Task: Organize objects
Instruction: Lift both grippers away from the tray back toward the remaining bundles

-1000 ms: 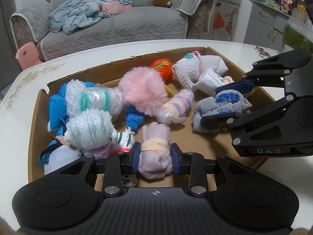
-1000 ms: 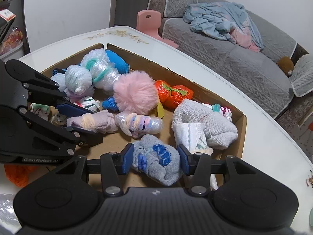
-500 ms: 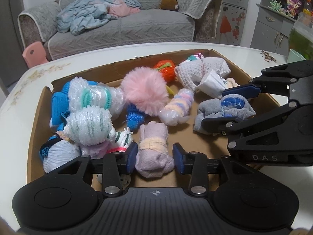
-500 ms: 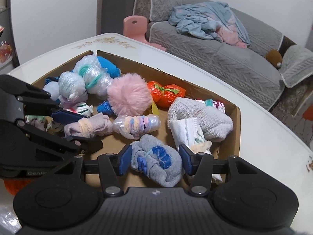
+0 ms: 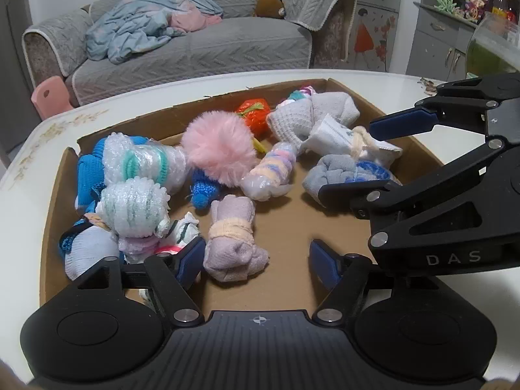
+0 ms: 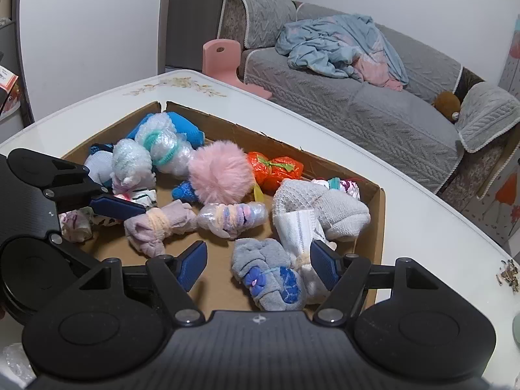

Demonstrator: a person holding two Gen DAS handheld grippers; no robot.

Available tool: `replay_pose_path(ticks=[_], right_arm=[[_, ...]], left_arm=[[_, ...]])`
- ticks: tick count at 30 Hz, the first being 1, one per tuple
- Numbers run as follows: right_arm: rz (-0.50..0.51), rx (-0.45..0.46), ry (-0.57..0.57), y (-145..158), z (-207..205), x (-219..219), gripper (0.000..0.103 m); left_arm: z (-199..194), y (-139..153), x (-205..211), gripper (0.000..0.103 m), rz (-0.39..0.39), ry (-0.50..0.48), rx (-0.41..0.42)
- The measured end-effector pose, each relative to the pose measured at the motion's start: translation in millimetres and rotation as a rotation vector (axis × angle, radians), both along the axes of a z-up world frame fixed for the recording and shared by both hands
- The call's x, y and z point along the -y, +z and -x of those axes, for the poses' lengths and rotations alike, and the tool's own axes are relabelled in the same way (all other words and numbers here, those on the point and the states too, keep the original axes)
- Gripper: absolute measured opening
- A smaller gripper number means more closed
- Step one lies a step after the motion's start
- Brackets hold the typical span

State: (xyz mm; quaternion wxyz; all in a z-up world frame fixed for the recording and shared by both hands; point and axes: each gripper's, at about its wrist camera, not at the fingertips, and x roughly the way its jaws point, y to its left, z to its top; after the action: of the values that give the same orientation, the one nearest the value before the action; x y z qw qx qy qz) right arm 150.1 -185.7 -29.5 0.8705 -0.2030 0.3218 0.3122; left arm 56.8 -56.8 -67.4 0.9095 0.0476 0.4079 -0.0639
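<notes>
A shallow cardboard box (image 5: 57, 195) (image 6: 378, 214) on the white table holds several rolled sock bundles and a pink pompom (image 5: 217, 148) (image 6: 221, 175). My left gripper (image 5: 256, 260) is open; a lilac sock roll tied with a cream band (image 5: 232, 240) (image 6: 156, 227) lies on the box floor beside its left finger. My right gripper (image 6: 258, 265) is open; a grey sock roll with blue patches (image 6: 273, 276) (image 5: 341, 172) lies between its fingers, free. Each gripper shows in the other's view: the right (image 5: 373, 156), the left (image 6: 120, 208).
Bubble-wrapped bundles (image 5: 133, 201) and blue socks (image 5: 87, 169) fill the box's left side; an orange packet (image 5: 255, 115) and white-grey bundle (image 5: 312, 117) lie at the back. A grey sofa (image 5: 195, 45) and pink stool (image 6: 224, 61) stand beyond the table.
Both grippers have opened and drawn back a little. The lilac roll and the grey roll, held before, now lie loose on the box floor.
</notes>
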Motion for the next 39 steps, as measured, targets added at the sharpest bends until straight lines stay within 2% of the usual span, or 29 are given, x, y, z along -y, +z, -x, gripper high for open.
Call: replay_pose_path(ticks=[5, 9, 17, 21, 26, 33, 39], right_arm=[[-0.016, 0.010, 0.002, 7.7, 5.1, 0.4, 0.068], [-0.022, 0.017, 0.003, 13.8, 12.6, 0.9, 0.069], [-0.085, -0.014, -0.070, 19.3, 23.9, 4.1, 0.071], [-0.113, -0.011, -0.118, 20.5, 30.5, 5.3, 0.076], [-0.123, -0.009, -0.181, 20.0, 34.8, 7.5, 0.077], [-0.157, -0.025, -0.216, 18.3, 47.2, 11.5, 0.078], [-0.203, -0.033, -0.220, 19.4, 73.1, 17.7, 0.081]], left_arm=[[4.5, 6.4, -0.7, 0.080, 0.011, 0.002, 0.008], [12.4, 12.3, 2.1, 0.088, -0.019, 0.012, 0.036], [22.9, 18.9, -2.0, 0.088, -0.017, 0.047, 0.044], [29.1, 23.5, -6.5, 0.089, -0.006, 0.061, 0.052], [38.9, 29.3, -13.6, 0.090, 0.004, 0.085, 0.065], [57.8, 33.2, -30.2, 0.091, 0.020, 0.124, 0.078], [85.7, 34.3, -54.1, 0.094, 0.047, 0.167, 0.098]])
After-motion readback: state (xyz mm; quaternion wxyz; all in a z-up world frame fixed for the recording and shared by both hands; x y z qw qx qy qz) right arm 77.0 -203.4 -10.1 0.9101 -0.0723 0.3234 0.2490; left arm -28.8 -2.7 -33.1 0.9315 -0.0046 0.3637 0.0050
